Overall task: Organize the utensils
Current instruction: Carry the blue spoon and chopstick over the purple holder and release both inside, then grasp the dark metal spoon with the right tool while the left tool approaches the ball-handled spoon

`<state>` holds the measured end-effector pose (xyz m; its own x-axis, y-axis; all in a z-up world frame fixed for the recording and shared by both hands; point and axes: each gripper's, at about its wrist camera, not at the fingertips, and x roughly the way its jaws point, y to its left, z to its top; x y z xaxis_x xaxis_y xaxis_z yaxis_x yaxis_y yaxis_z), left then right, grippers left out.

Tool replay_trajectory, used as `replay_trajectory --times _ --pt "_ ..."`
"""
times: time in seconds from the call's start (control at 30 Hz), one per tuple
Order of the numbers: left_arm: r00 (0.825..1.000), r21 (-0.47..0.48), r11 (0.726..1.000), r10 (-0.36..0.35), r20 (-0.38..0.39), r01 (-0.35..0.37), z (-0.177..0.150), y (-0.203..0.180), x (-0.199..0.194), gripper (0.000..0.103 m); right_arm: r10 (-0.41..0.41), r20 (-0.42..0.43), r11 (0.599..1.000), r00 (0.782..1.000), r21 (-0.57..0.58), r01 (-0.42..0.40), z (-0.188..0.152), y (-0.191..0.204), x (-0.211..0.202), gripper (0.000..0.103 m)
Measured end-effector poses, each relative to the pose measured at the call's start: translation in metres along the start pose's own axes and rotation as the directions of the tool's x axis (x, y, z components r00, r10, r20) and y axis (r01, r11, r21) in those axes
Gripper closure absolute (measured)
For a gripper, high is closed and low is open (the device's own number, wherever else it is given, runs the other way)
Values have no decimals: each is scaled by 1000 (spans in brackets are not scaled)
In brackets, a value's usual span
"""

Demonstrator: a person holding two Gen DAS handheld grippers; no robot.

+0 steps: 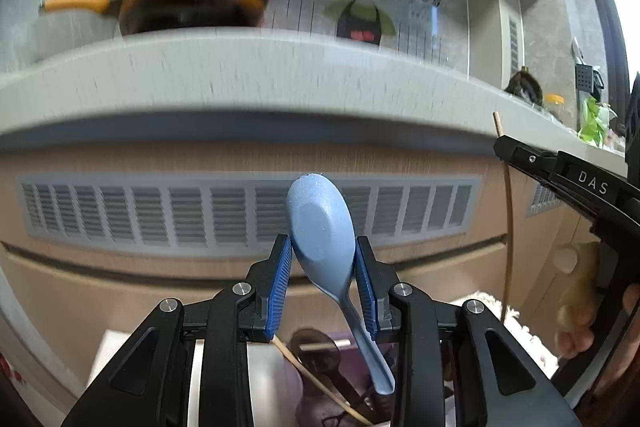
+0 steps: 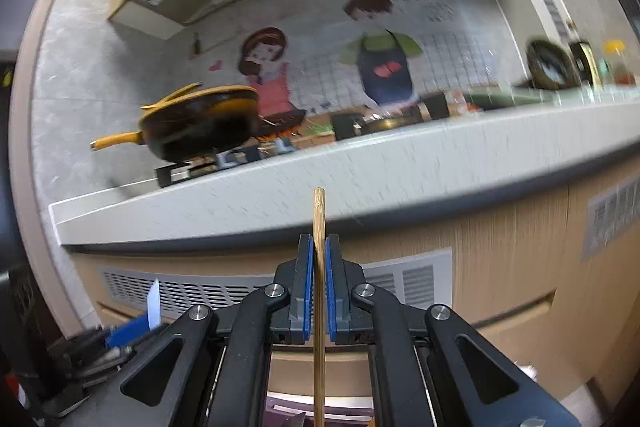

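Left gripper (image 1: 322, 277) clamped on a light blue spoon (image 1: 322, 227) at the bowl's base: long axis near upright, bowl up, handle slanting down and right. Right gripper (image 2: 319, 281) pinched narrow on a bamboo chopstick (image 2: 319, 227), standing vertical, top end level with the counter (image 2: 280, 195) front edge. Both held in front of, below, that edge.
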<state>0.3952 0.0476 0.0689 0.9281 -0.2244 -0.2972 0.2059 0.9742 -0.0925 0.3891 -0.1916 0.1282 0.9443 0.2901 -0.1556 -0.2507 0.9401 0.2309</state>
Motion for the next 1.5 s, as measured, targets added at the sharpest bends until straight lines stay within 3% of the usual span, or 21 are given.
replay_trajectory --times 0.07,0.2,0.33,0.47,0.6,0.73,0.8,0.9,0.93,1.03,1.13,1.27,1.33,1.37,1.5 --pt "1000 24 1000 -6 -19 6 -12 -6 5 70 -1 -18 1000 1000 19 1 -13 -6 6 98" --pt "998 72 997 -28 -61 33 -38 -20 6 70 -11 -107 998 994 -58 5 -44 -8 11 98" --pt "987 39 997 -52 -155 59 -54 -21 12 70 -7 -228 996 974 -90 -14 -72 -17 1 97" --pt "976 -2 998 -68 -205 69 -56 -22 3 69 7 -430 993 903 -106 -58 -92 -24 -1 94" --pt "984 -32 997 -70 -165 65 -40 -18 -32 60 35 -520 987 853 -114 -109 -95 -27 -13 94" --pt "976 -69 998 -30 -214 15 -32 3 -66 57 -6 -482 980 876 -179 -91 -86 -23 -49 90" --pt "961 -87 996 -12 -277 -12 -42 17 -79 57 25 -504 972 863 -190 -139 -85 -14 -65 88" --pt "924 -118 991 10 -382 -60 -75 38 -99 57 136 -620 949 773 -142 -281 -102 2 -74 87" --pt "908 -125 989 23 -419 -83 -87 44 -105 57 182 -669 938 720 -102 -332 -115 9 -74 87" --pt "867 -177 978 10 -499 -113 -122 62 -128 57 239 -759 918 606 -27 -396 -154 24 -67 87" --pt "844 -195 976 -26 -536 -94 -147 68 -149 57 227 -809 903 542 -34 -428 -185 46 -55 87" --pt "831 -198 975 -29 -555 -99 -160 70 -166 57 158 -844 901 512 -89 -424 -211 64 -36 87" --pt "836 -223 965 -9 -548 -136 -165 79 -179 57 133 -859 905 495 -98 -413 -220 66 -34 87" --pt "839 -239 960 -6 -544 -148 -166 81 -184 57 139 -855 907 500 -93 -411 -219 63 -39 87" --pt "849 -282 946 -13 -529 -161 -175 90 -202 57 164 -876 904 454 -51 -425 -217 47 -73 85"
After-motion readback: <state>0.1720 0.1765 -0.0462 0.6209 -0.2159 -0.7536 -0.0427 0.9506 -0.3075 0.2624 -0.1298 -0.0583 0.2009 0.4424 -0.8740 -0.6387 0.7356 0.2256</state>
